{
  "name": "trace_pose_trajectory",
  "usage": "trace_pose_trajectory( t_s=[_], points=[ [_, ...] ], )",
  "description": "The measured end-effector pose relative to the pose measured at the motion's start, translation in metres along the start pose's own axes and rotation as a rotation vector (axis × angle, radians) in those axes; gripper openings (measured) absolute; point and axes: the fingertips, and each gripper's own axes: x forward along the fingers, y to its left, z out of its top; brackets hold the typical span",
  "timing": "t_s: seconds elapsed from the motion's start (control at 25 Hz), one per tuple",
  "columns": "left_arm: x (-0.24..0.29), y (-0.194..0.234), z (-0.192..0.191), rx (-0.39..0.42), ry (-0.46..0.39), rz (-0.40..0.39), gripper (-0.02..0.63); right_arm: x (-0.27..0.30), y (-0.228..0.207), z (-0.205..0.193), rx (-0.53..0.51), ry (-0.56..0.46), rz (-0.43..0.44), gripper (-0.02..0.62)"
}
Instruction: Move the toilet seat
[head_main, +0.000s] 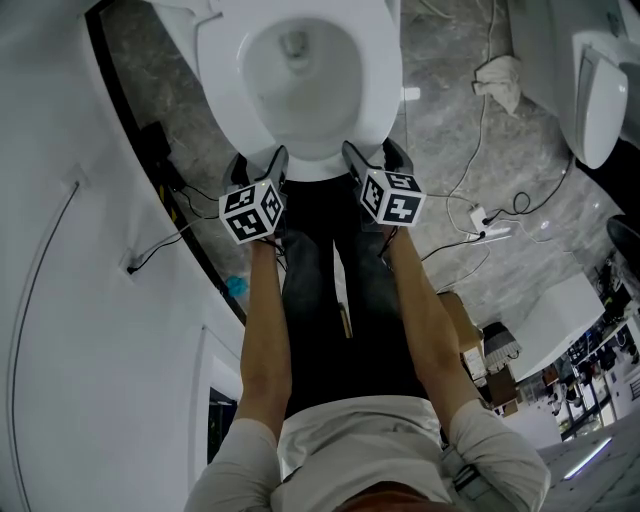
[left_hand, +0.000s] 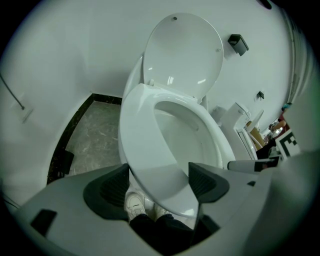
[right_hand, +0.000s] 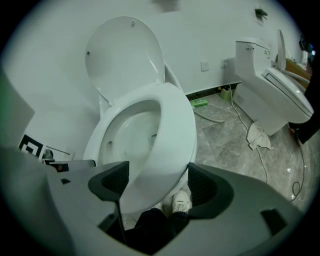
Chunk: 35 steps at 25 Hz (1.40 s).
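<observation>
The white toilet seat (head_main: 222, 70) rings the bowl (head_main: 295, 75), with the lid (left_hand: 182, 50) standing up against the wall behind. My left gripper (head_main: 258, 165) is at the seat's front left rim and my right gripper (head_main: 372, 155) at its front right. In the left gripper view the seat (left_hand: 142, 145) runs between the dark pads (left_hand: 107, 187) of the left gripper (left_hand: 156, 182), touching both. The right gripper (right_hand: 157, 182) holds the seat (right_hand: 175, 130) the same way. The seat's front appears lifted a little off the bowl (right_hand: 122, 135).
A second toilet (right_hand: 270, 95) stands to the right, with a crumpled cloth (right_hand: 257, 136) and cables with a power strip (head_main: 490, 228) on the marble floor between. A white wall (head_main: 60, 250) runs close on the left. The person's shoes (left_hand: 135, 202) are under the seat's front.
</observation>
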Motion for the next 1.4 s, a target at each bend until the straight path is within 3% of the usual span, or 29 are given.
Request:
trace_pose_trajectory(
  t_s=[0.52, 0.68, 1.4],
  points=[
    [-0.028, -0.011, 0.017, -0.012, -0.067, -0.022, 0.393, -0.031, 0.011, 0.015, -0.01, -0.053, 0.015, 0.382],
    [-0.039, -0.016, 0.023, -0.022, -0.091, -0.027, 0.393, -0.043, 0.01, 0.021, -0.002, -0.075, 0.001, 0.336],
    [-0.077, -0.034, 0.055, -0.069, -0.191, -0.045, 0.393, -0.087, 0.024, 0.053, 0.039, -0.157, 0.045, 0.321]
  ],
)
